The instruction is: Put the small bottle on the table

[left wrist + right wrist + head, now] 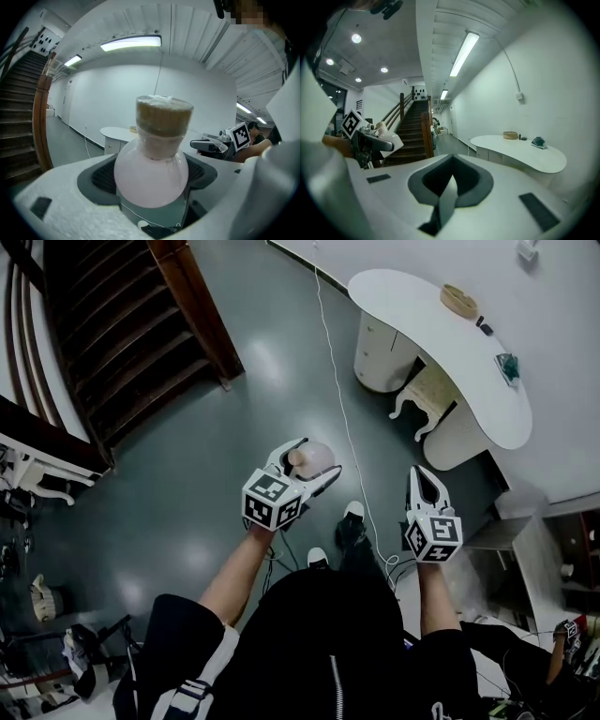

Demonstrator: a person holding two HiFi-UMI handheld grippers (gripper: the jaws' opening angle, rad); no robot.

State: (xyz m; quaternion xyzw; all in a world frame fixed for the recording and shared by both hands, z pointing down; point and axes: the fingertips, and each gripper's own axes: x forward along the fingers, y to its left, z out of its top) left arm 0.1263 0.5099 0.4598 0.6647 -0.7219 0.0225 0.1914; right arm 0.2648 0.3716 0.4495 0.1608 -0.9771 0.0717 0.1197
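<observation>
The small bottle (320, 461) is a round pink flask with a brown cork, wrapped in clear film. My left gripper (315, 457) is shut on its bulb, carried above the grey floor in front of the person. In the left gripper view the bottle (152, 174) stands upright between the grey pads (100, 176), cork on top. My right gripper (419, 472) hangs to the right, shut and empty; its jaws (449, 186) meet in the right gripper view. The white curved table (448, 341) stands ahead to the right, a few steps away, and shows as the table (520, 153) beyond the right jaws.
On the table lie a round wooden basket (458, 299), a small dark item (484, 329) and a green object (507, 367). A dark wooden staircase (122, 343) rises at the left. A white cable (342, 399) runs across the floor. Another person (562, 652) sits at the lower right.
</observation>
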